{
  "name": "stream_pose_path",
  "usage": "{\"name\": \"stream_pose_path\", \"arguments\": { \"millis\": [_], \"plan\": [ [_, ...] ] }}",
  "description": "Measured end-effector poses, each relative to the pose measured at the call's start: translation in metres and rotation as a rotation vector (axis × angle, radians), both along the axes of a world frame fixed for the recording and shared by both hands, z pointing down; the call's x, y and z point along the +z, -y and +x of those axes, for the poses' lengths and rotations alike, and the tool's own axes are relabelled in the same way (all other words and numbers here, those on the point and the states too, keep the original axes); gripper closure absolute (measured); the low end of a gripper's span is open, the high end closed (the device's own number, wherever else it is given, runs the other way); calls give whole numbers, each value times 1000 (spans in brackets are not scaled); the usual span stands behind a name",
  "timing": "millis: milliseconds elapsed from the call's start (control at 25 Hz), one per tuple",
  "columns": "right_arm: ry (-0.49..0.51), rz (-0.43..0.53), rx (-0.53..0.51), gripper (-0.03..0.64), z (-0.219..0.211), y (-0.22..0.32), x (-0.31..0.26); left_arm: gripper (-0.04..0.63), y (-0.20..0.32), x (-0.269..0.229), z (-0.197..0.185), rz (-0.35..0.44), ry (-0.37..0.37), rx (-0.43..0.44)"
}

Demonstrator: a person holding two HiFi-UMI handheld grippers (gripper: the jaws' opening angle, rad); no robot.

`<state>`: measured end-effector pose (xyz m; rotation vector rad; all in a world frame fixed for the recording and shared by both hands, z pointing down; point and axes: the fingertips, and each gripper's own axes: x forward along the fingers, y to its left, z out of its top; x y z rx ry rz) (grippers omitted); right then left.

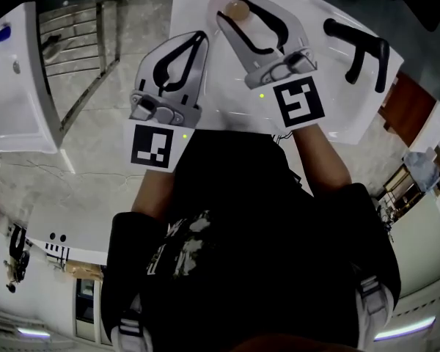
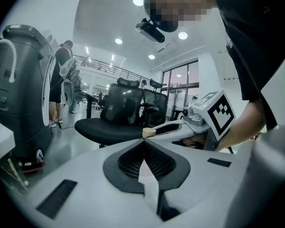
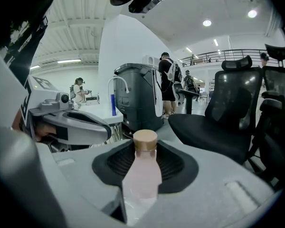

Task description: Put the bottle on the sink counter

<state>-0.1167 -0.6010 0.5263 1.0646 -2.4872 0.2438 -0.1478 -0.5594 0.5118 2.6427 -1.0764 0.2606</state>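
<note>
1. Head view: the left gripper [image 1: 200,39] and the right gripper [image 1: 249,9] are held side by side over a white sink counter [image 1: 193,9]. The left gripper's jaws are pressed together at the tips, with nothing in them. The right gripper pinches a bottle [image 1: 238,9], whose tan cap shows between its jaws. A black tap [image 1: 361,50] stands to the right of the right gripper.
2. Left gripper view: the jaws meet tip to tip and are empty. Just to their right is the right gripper, with the bottle's cap poking out at its tips. A black office chair [image 2: 115,115] stands beyond the jaws.
3. Right gripper view: the pale pink bottle lies along the gap between the jaws, cap at the far end, and the pads press on its sides. The left gripper is close on the left. A grey bin [image 3: 138,96] stands beyond the tips.
</note>
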Motion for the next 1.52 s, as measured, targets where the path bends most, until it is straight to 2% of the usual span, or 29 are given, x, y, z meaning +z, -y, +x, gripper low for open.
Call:
{"name": "stream_pose_path", "arguments": {
  "millis": [680, 1080, 1320, 1360, 1440, 1520],
  "plan": [
    [-20, -36, -6, 483, -5, 20, 49, 581, 13, 37, 4, -26, -11, -10],
    [-10, -10, -18, 479, -3, 18, 51, 581, 17, 41, 6, -74, -24, 0],
    [6, 2, -31, 475, -3, 18, 53, 581, 18, 43, 11, -78, -19, 11],
    [4, -2, -42, 465, -3, 17, 53, 581, 17, 44, 12, -83, -22, 10],
    [-2, -13, -61, 359, -3, 15, 56, 581, 15, 42, 15, -81, -25, 14],
    [2, -14, -67, 314, -2, 13, 55, 581, 11, 40, 17, -75, -21, 21]
  ]
}}
